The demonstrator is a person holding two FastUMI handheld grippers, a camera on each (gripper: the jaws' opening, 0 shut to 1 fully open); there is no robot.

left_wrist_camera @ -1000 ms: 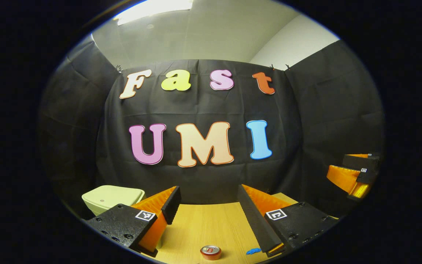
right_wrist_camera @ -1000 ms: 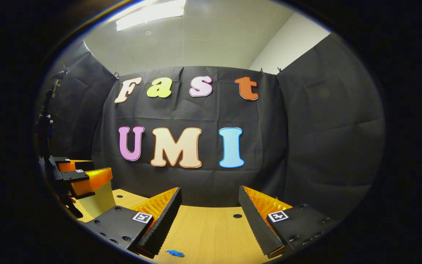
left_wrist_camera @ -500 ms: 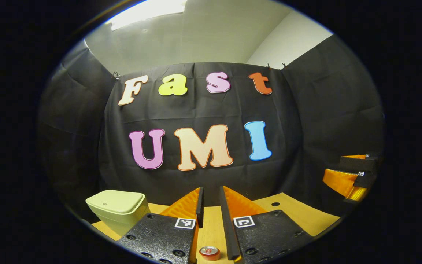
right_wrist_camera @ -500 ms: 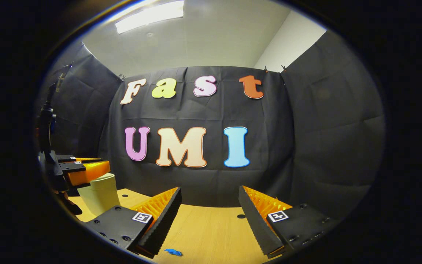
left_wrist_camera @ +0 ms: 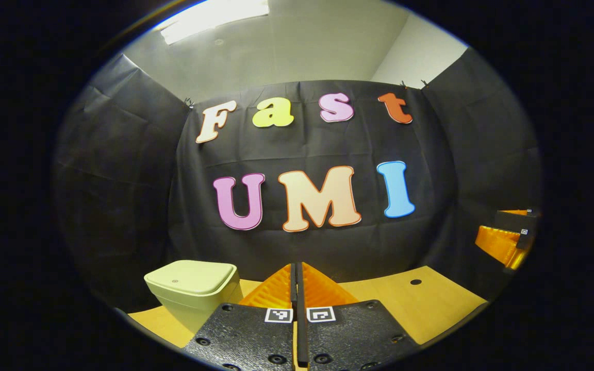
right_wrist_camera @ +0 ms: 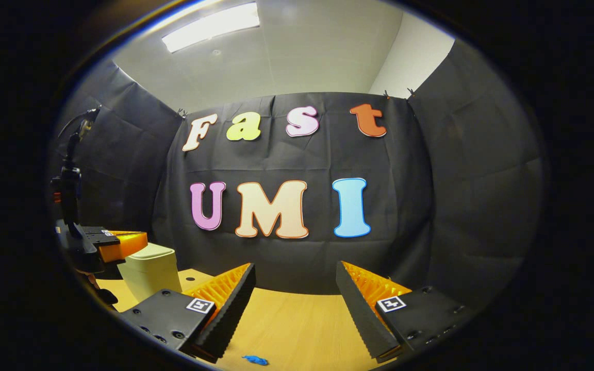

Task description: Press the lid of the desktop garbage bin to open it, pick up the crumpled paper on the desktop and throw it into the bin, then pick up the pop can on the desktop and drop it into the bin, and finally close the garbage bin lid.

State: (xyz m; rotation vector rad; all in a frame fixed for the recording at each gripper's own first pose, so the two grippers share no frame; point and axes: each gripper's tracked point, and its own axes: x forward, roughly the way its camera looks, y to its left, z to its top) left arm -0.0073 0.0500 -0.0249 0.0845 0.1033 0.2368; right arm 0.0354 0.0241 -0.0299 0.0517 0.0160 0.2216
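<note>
Pale green bin, lid down, beside closed left claw.

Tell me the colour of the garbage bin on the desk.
The garbage bin is pale yellow-green, lid included; clearest in the left gripper view.

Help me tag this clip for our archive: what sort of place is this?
Probably an indoor recording booth rather than a home: black cloth walls enclose a wooden desktop, a ceiling light panel glows above, and a small desktop bin stands staged on the desk.
</note>
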